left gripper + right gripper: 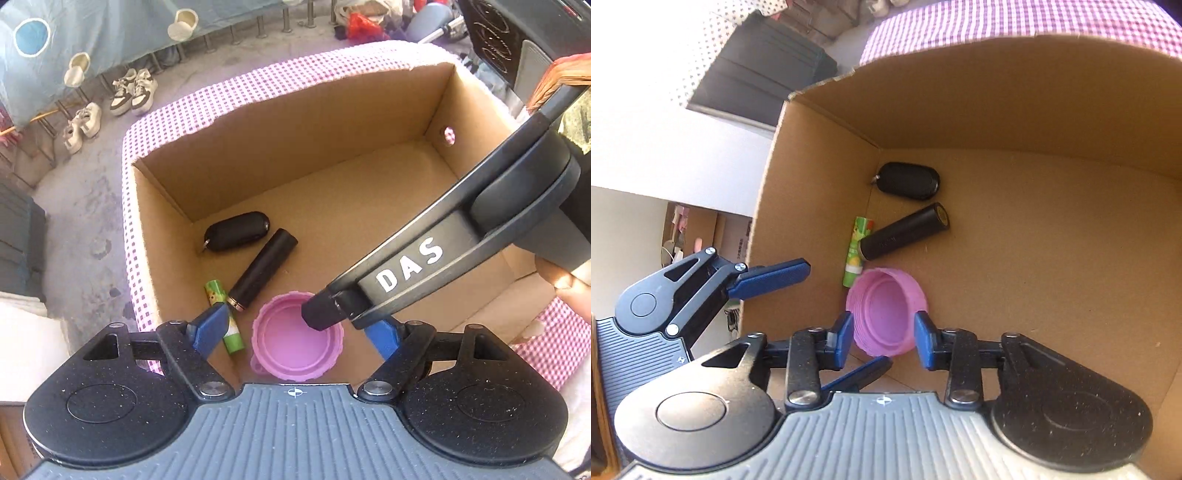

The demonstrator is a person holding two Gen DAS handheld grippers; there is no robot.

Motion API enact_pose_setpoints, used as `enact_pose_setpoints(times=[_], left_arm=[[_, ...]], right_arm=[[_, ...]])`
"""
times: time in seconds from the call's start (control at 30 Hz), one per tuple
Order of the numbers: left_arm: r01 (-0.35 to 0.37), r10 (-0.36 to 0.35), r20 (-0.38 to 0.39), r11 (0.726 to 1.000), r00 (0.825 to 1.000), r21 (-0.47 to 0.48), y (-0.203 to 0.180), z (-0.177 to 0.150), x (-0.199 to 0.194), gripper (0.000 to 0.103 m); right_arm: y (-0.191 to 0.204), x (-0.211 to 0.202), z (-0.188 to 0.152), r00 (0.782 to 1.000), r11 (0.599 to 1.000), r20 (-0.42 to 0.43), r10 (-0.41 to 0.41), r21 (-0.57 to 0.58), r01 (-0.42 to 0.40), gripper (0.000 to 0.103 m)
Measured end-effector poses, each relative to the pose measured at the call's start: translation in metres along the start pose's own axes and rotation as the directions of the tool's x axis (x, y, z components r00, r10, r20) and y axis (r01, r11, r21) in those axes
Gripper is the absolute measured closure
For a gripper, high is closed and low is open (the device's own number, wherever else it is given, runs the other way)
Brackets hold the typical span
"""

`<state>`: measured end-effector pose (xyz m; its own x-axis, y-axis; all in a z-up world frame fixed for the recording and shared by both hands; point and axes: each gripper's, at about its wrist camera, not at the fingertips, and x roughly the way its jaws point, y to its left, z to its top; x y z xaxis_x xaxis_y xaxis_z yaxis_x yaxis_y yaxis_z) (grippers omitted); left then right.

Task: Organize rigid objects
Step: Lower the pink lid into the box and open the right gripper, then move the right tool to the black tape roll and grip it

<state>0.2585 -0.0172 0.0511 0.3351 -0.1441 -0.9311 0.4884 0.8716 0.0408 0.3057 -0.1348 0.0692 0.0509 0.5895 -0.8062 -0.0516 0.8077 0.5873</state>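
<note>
A cardboard box [288,144] stands open on a pink checked cloth. On its floor, near one corner, lie a black key fob [236,232], a black cylinder [262,271], a green tube [225,314] and a pink lid [295,339] with its hollow side up. My right gripper [883,339] reaches down into the box. It is open, with a blue pad on each side of the pink lid [886,314], which rests on the box floor. My left gripper [295,332] hangs open over the box's near wall, above the lid and tube, holding nothing.
The box's far half [369,192] is bare cardboard. The checked cloth [258,81] covers the table under it. Several shoes [133,92] stand on the floor beyond. A person's hand [557,273] grips the right tool. Dark bins [761,74] stand beside the table.
</note>
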Motion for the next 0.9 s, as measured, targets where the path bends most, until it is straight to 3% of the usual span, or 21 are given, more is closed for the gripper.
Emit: enact_pose_setpoints(times=[0.2, 0.37, 0.53, 0.67, 0.9], left_arm=[[0.018, -0.010, 0.171, 0.999, 0.985, -0.044, -0.002, -0.019, -0.058, 0.019], [0.011, 0.001, 0.311, 0.999, 0.950, -0.038, -0.024, -0.058, -0.097, 0.013], [0.010, 0.003, 0.375, 0.999, 0.927, -0.034, -0.052, -0.098, -0.102, 0.010], [0.072, -0.045, 0.372, 0.996, 0.927, -0.058, -0.071, -0.127, -0.083, 0.009], [0.144, -0.134, 0.267, 0.989, 0.954, -0.018, -0.118, -0.154, -0.018, 0.012]], right_arm=[[0.023, -0.076, -0.039, 0.980, 0.994, 0.181, 0.084, -0.088, -0.069, 0.050], [0.040, -0.140, -0.111, 0.926, 0.976, 0.359, 0.120, -0.211, -0.045, 0.046], [0.024, -0.174, -0.201, 0.852, 0.965, 0.485, 0.199, -0.248, -0.084, 0.040], [-0.011, -0.164, -0.255, 0.814, 0.984, 0.556, 0.170, -0.138, -0.112, 0.040], [-0.076, -0.099, -0.298, 0.826, 0.981, 0.564, -0.002, 0.162, -0.108, 0.041]])
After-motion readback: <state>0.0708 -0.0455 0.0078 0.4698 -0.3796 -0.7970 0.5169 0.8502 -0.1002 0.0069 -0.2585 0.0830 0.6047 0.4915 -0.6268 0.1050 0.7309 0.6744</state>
